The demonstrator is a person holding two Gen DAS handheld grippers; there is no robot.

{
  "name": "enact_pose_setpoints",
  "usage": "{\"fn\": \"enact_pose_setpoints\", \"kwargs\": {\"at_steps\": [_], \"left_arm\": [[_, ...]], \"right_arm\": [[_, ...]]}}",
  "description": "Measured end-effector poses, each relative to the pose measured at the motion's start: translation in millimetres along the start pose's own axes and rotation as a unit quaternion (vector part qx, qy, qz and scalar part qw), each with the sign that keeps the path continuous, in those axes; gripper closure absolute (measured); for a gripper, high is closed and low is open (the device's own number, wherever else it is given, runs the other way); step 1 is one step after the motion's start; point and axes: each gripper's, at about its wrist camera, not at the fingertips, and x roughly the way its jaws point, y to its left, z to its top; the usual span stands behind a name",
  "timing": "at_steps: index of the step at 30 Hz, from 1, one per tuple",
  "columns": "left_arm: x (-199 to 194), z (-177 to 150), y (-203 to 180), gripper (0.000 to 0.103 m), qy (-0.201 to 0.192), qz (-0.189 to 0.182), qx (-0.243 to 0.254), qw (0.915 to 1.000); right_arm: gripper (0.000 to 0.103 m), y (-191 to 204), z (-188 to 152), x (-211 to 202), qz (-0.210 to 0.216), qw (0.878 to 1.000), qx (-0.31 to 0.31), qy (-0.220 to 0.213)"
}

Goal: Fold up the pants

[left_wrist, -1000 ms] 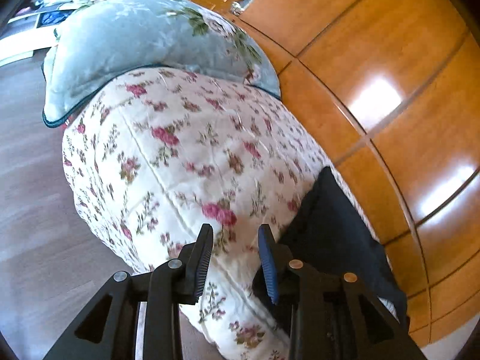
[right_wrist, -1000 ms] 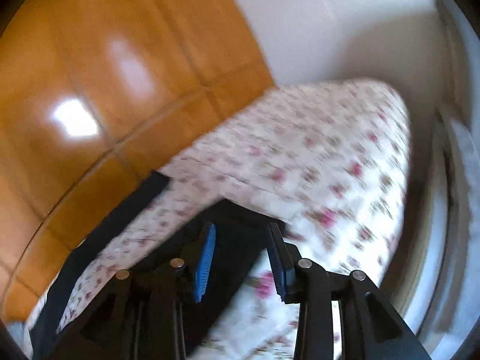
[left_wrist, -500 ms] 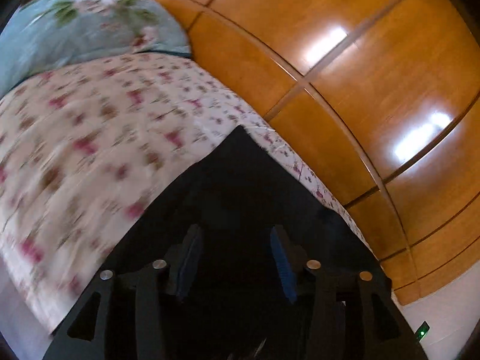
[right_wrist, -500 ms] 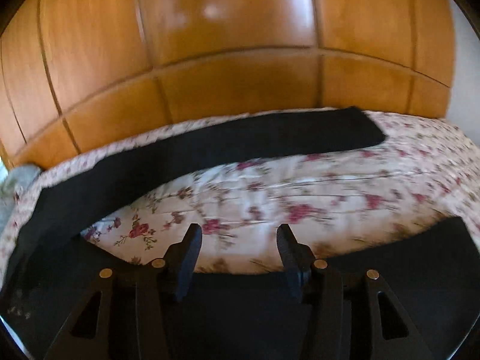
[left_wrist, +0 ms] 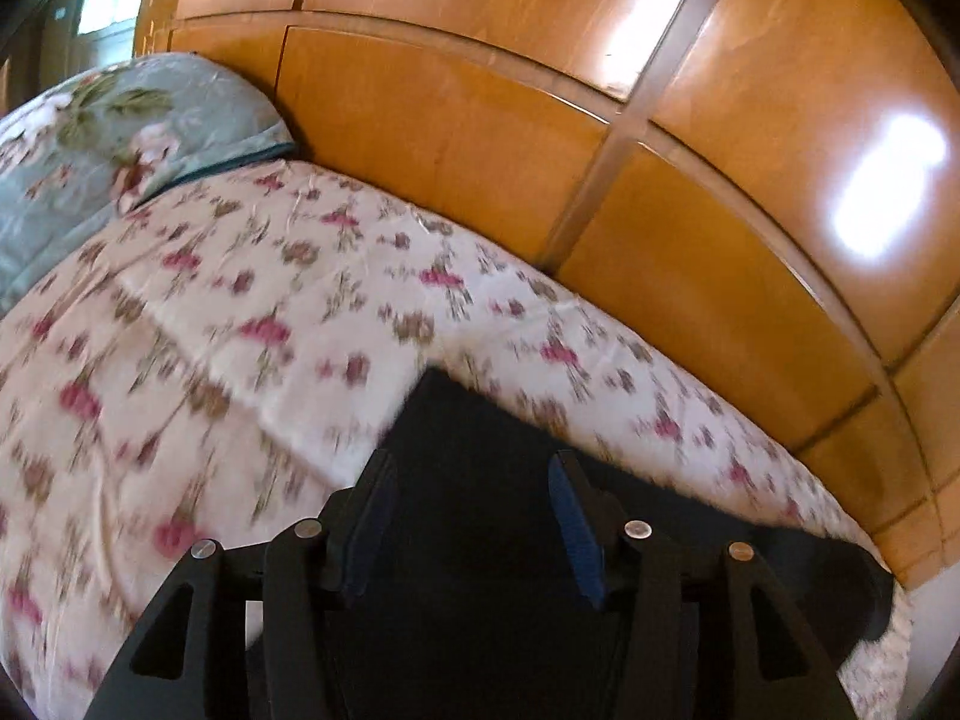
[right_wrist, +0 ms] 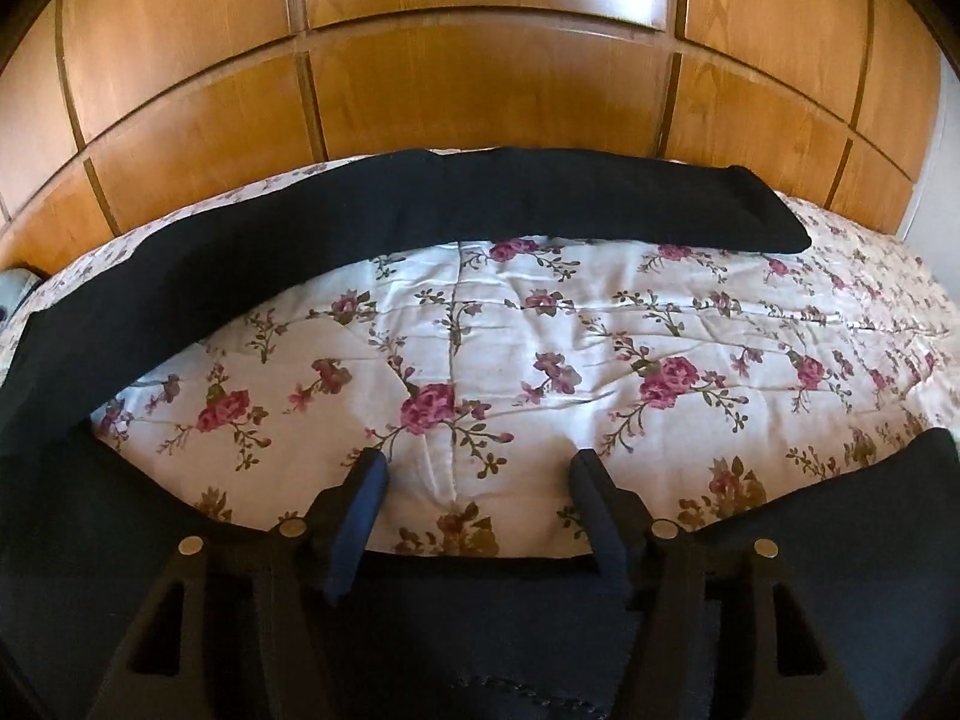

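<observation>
Black fabric pants (right_wrist: 420, 204) now lie spread across the floral quilted bedspread (right_wrist: 600, 324), one leg along the wooden headboard (right_wrist: 480, 78), as the left gripper (left_wrist: 474, 510) and right gripper (right_wrist: 477, 507), jaws just opened and empty, swing over them, ready to start folding.

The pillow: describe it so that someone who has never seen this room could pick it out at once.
Start at the big wooden panelled wall and drop to the bed with the floral cover that runs along it. At the far left end of the bed, against the wall, lies the pillow. It is pale blue-green with large flowers and a dark piped edge, while the cover is white with small pink roses.
</observation>
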Motion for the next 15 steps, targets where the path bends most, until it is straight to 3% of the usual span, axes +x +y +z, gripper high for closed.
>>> {"fn": "enact_pose_setpoints", "kwargs": {"at_steps": [5,8,10,13,15], "left_arm": [[42,17,-6,0.050,-0.002,0.021,0.019,0.9996],[62,17,-3,0.051,0.022,0.026,0.020,0.9992],[65,14,-1,0.073,0.012,0.037,0.020,0.9991],[63,11,-4,0.089,0.009,0.040,0.043,0.9982],[52,9,-8,0.091,-0.001,0.036,0.061,0.9975]], "right_arm": [[0.036,-3,0,-3,0.005,1.000,0.009,-0.003],[0.035,-5,1,3,0.001,1.000,0.006,-0.004],[0.035,-4,1,4,0.001,1.000,0.007,-0.006],[0.034,-2,0,2,-0.001,1.000,0.006,-0.007],[0.034,-1,-1,2,-0.003,1.000,0.004,-0.008]]}}
